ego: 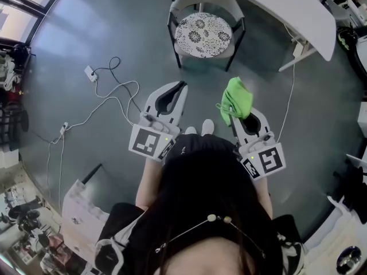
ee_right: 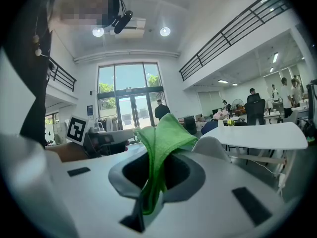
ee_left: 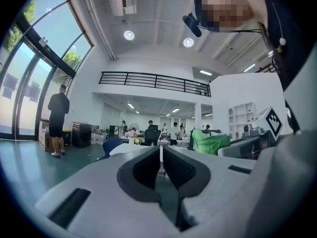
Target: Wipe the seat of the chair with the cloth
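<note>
The chair [ego: 203, 33] with a round black-and-white patterned seat stands ahead on the grey floor, a good way beyond both grippers. My right gripper [ego: 236, 114] is shut on a green cloth [ego: 237, 99], which sticks up past its tips. In the right gripper view the cloth [ee_right: 166, 130] is pinched in the gripper [ee_right: 161, 150], and the chair's white back [ee_right: 213, 148] shows just behind. My left gripper [ego: 182, 87] is held level beside it, shut and empty. In the left gripper view its jaws [ee_left: 161, 150] meet with nothing between them, and the cloth [ee_left: 210, 143] shows to the right.
A white table [ego: 292, 7] stands right of the chair, its edge close to the chair back. White cables and a power strip [ego: 90, 73] lie on the floor at the left. A white box [ego: 80, 211] sits at the lower left. Far off, a person [ee_left: 58, 120] stands by the windows.
</note>
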